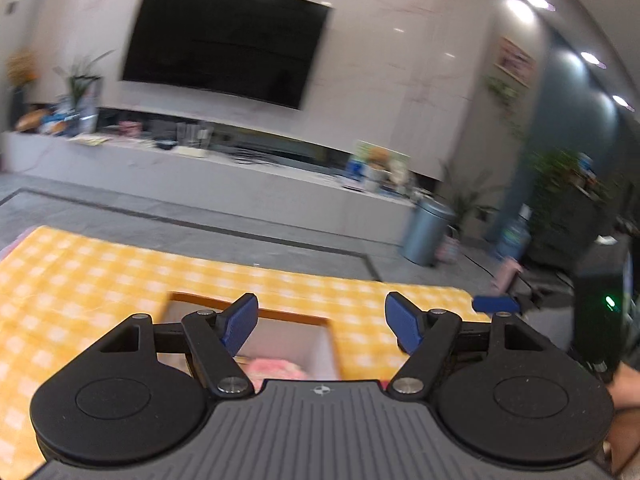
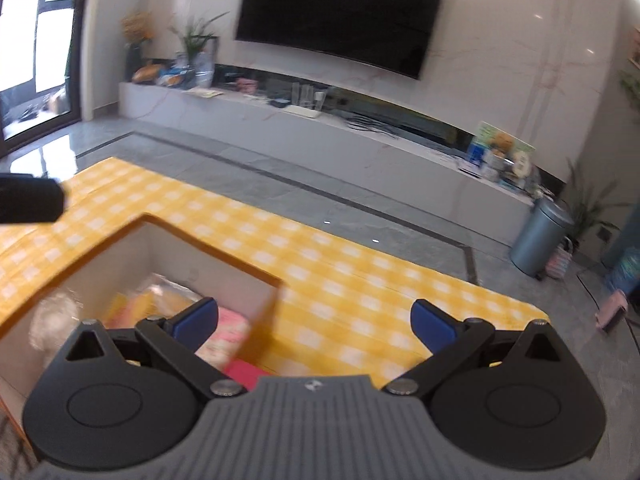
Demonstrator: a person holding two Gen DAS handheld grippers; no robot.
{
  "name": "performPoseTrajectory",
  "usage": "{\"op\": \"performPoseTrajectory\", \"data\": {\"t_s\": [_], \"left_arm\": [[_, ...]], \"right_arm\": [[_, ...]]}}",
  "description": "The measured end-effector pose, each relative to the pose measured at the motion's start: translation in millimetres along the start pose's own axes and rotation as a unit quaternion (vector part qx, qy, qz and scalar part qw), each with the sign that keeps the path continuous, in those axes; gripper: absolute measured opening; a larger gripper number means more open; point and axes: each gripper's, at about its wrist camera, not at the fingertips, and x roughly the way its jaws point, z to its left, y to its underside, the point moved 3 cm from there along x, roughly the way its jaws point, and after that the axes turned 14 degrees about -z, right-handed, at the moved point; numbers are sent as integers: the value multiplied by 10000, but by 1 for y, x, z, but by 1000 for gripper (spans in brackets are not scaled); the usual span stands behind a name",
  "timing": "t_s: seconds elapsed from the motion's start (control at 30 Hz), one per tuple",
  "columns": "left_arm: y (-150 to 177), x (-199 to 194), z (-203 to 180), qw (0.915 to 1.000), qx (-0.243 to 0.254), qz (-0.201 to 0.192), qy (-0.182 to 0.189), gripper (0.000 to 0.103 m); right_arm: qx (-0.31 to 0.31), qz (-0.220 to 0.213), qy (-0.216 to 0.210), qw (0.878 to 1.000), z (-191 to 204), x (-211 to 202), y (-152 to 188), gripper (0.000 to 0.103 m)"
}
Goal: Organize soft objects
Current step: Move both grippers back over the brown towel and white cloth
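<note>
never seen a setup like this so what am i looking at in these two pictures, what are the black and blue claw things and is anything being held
Those are two hand-held grippers, one in each of a person's hands, each with a camera looking along its blue fingers. One picture comes from the left gripper, the other from the right gripper. Both are open and hold nothing. Below them lies a yellow checked cloth with an open box on it. Inside the box are soft things, blurred: something pink and something yellow. Behind is a living room with a television.
</note>
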Motion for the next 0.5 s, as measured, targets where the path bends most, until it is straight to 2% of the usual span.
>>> {"op": "performPoseTrajectory", "data": {"t_s": [0.2,0.33,0.47,0.5], "left_arm": [[21,9,-47,9977,407,224,483,85],[37,17,-76,9942,696,387,725,85],[57,25,-108,9829,1125,653,1304,85],[61,27,-114,9808,1205,723,1353,85]], "right_arm": [[380,25,534,9978,-65,-21,32,100],[377,115,931,9949,-97,-36,53,100],[330,249,1294,9907,-122,-45,78,100],[356,324,1324,9900,-127,-46,85,100]]}}
